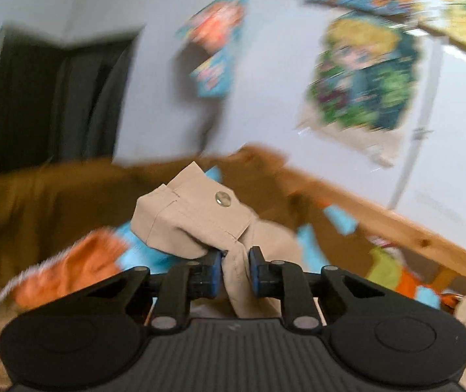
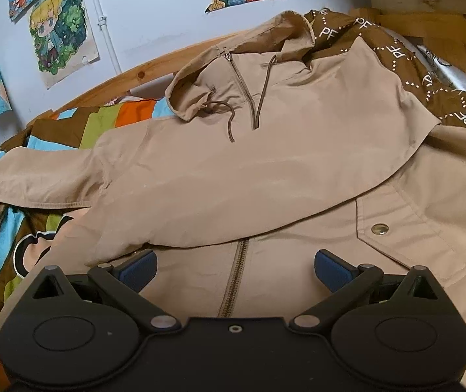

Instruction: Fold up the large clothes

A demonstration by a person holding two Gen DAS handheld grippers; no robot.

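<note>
My tan jacket [image 2: 265, 170] lies spread across the striped bedspread [image 2: 108, 121], hood far. My left gripper [image 1: 236, 261] pinches a snap-buttoned cuff [image 1: 193, 219]; my right gripper [image 2: 235, 269] hovers wide open, empty, over the zipper [image 2: 234, 281].

Beige hooded jacket [image 2: 265, 170] spread front-up on bed, zipper closed down middle, hood at far end with drawstrings loose, one sleeve folded across chest. Snap-button cuff [image 1: 197, 215] lifted off bed, bunched, fabric pinched below snap.
</note>
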